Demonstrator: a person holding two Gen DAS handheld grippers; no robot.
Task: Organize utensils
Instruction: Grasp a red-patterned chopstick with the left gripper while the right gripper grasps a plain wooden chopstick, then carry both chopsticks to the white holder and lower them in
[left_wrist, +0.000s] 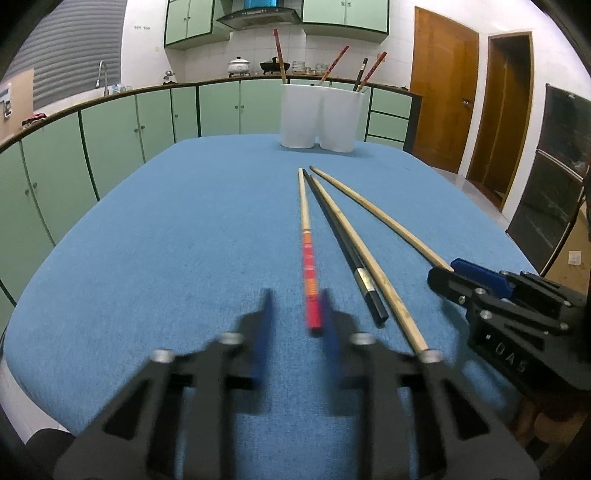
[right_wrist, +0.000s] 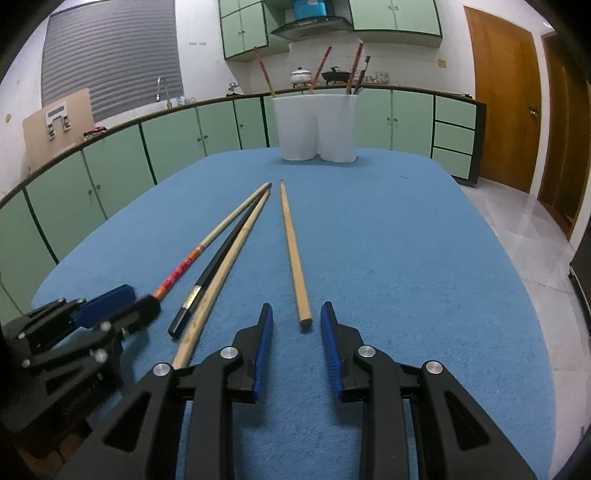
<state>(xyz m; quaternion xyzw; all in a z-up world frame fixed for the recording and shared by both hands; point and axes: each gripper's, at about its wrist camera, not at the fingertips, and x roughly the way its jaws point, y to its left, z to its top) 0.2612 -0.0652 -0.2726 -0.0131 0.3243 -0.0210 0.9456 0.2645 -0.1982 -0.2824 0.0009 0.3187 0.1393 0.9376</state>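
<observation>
Blurred left gripper (left_wrist: 295, 314) fingers (left_wrist: 264, 314) apparently open; white holder (right_wrist: 316, 127) holds chopsticks (right_wrist: 319, 70).

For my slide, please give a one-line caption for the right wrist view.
Right tool open around a plain wooden chopstick on the blue tablecloth; three more chopsticks lie beside it, white holder behind.

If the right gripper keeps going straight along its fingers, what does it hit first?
Probably the near end of the plain wooden chopstick, lying just ahead between the right gripper's fingers. Beyond it is bare blue cloth, then the white holder. Depth is uncertain.
</observation>
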